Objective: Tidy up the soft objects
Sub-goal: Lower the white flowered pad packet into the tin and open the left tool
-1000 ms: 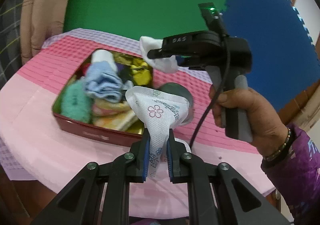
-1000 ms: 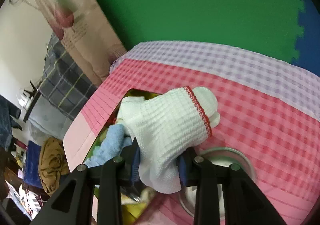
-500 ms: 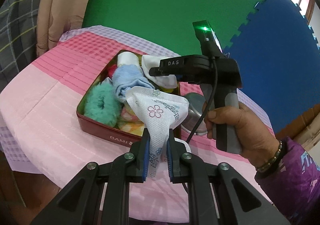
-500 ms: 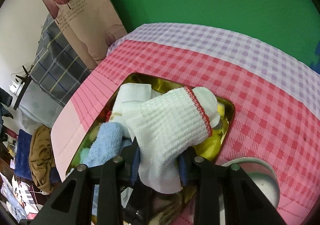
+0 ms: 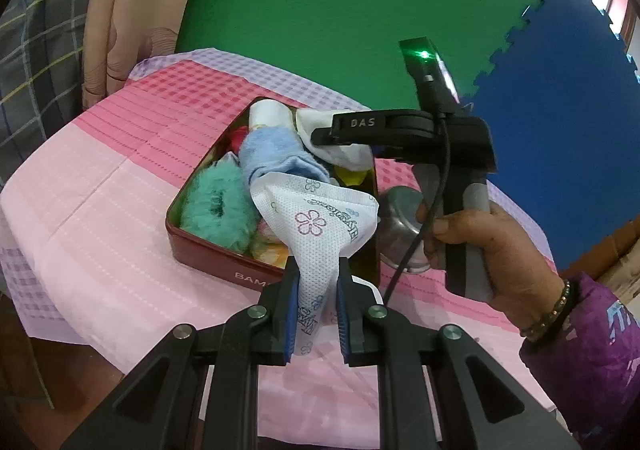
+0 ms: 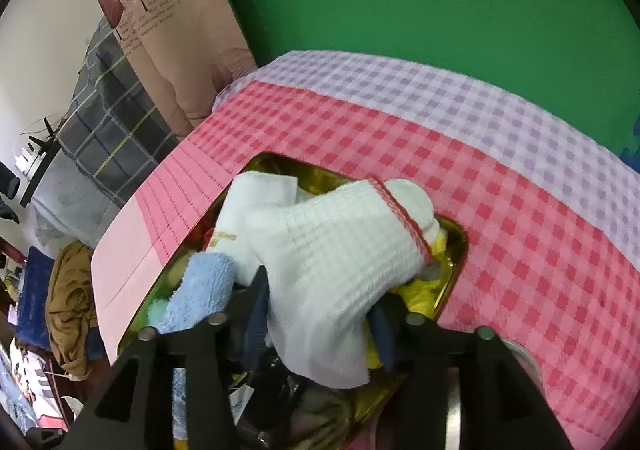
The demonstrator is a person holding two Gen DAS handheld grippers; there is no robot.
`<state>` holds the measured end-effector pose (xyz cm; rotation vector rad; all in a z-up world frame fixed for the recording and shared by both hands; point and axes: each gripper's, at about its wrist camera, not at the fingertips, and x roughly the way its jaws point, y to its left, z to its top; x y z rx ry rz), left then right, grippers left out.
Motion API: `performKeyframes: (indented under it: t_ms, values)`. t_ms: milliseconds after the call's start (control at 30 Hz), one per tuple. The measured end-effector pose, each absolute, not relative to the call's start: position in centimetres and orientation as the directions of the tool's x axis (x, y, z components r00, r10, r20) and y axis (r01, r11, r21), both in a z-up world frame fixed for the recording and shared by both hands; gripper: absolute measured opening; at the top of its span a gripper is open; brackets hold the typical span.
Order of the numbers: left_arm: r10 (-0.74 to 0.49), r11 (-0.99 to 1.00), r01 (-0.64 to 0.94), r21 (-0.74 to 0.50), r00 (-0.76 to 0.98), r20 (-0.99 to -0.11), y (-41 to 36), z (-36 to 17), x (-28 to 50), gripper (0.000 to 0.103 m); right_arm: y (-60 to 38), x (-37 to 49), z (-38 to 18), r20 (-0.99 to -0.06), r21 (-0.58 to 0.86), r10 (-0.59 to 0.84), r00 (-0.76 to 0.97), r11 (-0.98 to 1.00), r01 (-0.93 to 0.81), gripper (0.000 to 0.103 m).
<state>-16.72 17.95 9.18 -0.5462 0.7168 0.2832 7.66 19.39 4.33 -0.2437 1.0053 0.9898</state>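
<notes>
My left gripper (image 5: 317, 290) grips a white packet with a flower print (image 5: 320, 226) just before the red tin (image 5: 208, 246). Its jaws are starting to open, and the packet still stands upright between the pads. My right gripper (image 6: 320, 302) hangs over the tin's far end (image 6: 460, 250). Those jaws are opening and stand apart from the white sock with red trim (image 6: 340, 250), which lies on the tin's contents. The left wrist view shows the right gripper (image 5: 320, 139) from the side, held in a person's hand (image 5: 480, 242), with the sock (image 5: 344, 157) under it.
The tin holds a teal fluffy piece (image 5: 216, 209), a blue cloth (image 5: 272, 153), a rolled white sock (image 5: 268, 113) and something yellow (image 5: 352, 175). A steel bowl (image 5: 400, 226) stands right of the tin. The pink checked tablecloth (image 5: 100, 209) ends at the near left edge.
My right gripper came down over the tin with the white sock, and its jaws have spread away from the sock. My left gripper kept the floral packet and drew nearer the tin.
</notes>
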Motion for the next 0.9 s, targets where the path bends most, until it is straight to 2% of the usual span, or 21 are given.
performKeyframes:
  t_ms: [200,333,567,700,900]
  values:
    - [0.072,0.824,-0.436,-0.361,0.714,-0.697,18.1,8.7,-16.6,0.014,18.5,8.3,4.5,-0.788,0.283,0.597,0.151,0.568,-0.773,0.054]
    - [0.078,0.823,-0.442,-0.356,0.709,-0.701,18.3,8.5,-16.6,0.014,16.6,8.5,5.6,-0.751,0.324,0.643,0.152,0.559,-0.763,0.054]
    - [0.092,0.82,-0.449,-0.354,0.714,-0.694,18.5,8.9,-17.0,0.014,8.0,5.8,6.7,-0.677,0.308,0.692,0.253,0.578,-0.756,0.056]
    - [0.096,0.826,-0.44,-0.352,0.726,-0.681,18.2,9.6,-17.2,0.014,1.2,4.8,5.3,-0.697,0.223,0.618,0.364,0.669,-0.709,0.057]
    - [0.112,0.85,-0.415,-0.323,0.743,-0.66,18.0,11.4,-16.8,0.014,-7.9,4.9,2.0,-0.745,0.011,0.384,0.545,0.824,-0.566,0.057]
